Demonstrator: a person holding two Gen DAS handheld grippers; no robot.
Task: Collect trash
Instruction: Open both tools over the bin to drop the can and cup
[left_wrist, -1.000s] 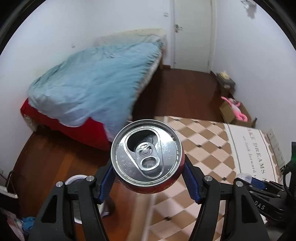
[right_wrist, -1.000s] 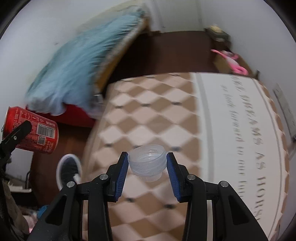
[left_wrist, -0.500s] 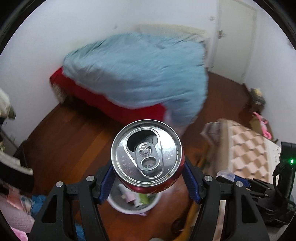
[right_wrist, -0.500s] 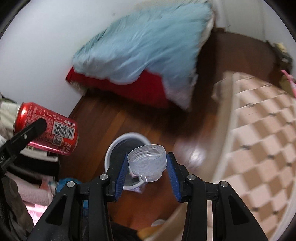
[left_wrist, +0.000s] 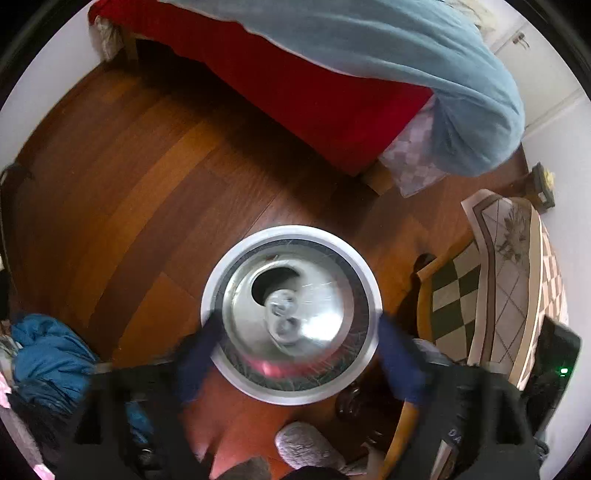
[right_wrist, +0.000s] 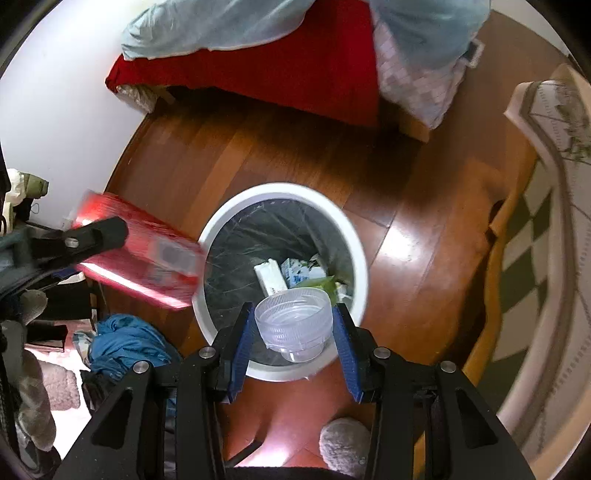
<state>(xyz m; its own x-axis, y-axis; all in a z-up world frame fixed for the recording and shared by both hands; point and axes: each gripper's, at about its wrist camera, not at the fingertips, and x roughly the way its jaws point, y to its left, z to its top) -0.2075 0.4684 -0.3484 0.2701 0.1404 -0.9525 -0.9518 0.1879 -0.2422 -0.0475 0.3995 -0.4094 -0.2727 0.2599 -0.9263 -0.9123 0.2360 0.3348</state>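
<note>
White bin (right_wrist: 360, 258) on the wood floor (right_wrist: 406, 206), black liner, some cartons already inside. Red soda can (left_wrist: 286, 314) clamped in left gripper (left_wrist: 295, 354), hanging over the bin mouth, blurred. Clear plastic cup (right_wrist: 293, 325) pinched by right gripper (right_wrist: 293, 354) above the near rim. 2 drops left, neither released.

This is a bedroom in a home. A bed with a red sheet (left_wrist: 303, 92) and a rumpled pale-blue duvet (left_wrist: 388, 48) stands at the far side on a polished brown wooden plank floor (left_wrist: 147, 192). A round white waste bin lined with a black bag (right_wrist: 354, 258) sits near, crumpled blue clothing (right_wrist: 125, 343) lies at the near left, and a checked patterned rug (right_wrist: 535, 229) spreads to the right.
</note>
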